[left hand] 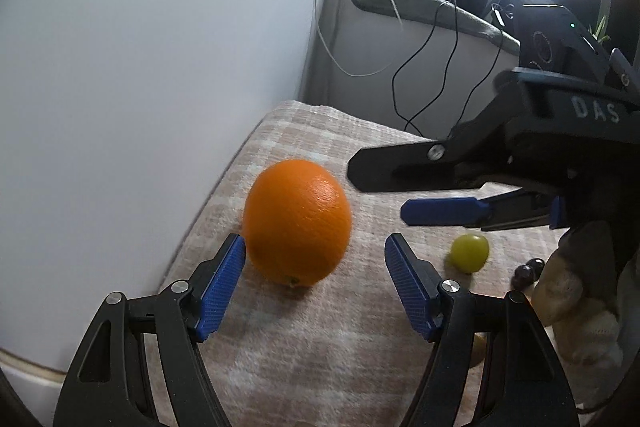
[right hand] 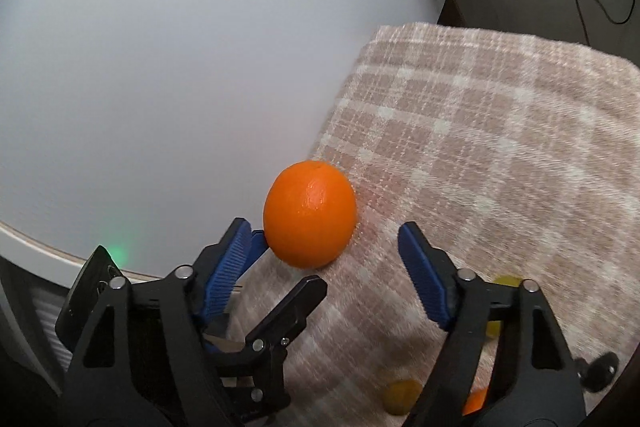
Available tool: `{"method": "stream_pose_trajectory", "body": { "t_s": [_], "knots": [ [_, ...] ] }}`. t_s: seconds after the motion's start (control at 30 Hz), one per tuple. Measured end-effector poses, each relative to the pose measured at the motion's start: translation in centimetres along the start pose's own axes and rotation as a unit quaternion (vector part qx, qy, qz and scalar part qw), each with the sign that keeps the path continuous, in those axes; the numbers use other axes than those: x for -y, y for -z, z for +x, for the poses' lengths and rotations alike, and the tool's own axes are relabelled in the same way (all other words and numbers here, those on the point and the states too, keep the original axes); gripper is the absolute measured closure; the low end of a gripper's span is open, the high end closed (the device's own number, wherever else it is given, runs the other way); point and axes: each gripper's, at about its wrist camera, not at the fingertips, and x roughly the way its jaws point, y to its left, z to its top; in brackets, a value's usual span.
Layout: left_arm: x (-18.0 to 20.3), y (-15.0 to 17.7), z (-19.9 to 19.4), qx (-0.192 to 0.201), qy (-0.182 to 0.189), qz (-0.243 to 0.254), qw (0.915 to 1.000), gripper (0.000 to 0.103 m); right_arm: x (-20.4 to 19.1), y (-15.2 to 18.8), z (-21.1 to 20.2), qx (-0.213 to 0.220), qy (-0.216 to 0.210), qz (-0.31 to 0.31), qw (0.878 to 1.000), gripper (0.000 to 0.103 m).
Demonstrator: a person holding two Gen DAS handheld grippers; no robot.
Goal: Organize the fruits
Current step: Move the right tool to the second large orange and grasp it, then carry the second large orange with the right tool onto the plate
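Orange (left hand: 297, 223) sits on the checked cloth (left hand: 340, 339) near its left edge, just ahead of the left tool (left hand: 316, 259) and a little left of centre between its wide pads; the left pad is at the fruit's side, though contact is unclear. The right tool (right hand: 326, 247), also wide and empty, is farther back, so the left is nearer. A green grape (left hand: 470, 252) and dark berries (left hand: 528, 270) lie to the right. No container shows.
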Motion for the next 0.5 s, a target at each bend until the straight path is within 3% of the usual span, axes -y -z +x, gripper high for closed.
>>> {"method": "stream_pose_trajectory", "body": {
  "t_s": [0.5],
  "knots": [
    [-0.9, -0.8, 2.4, -0.022, 0.007, -0.006, 0.9997, 0.031, 0.2, -1.1, 4.4, -0.018, -0.025, 0.027, 0.999, 0.035]
  ]
}}
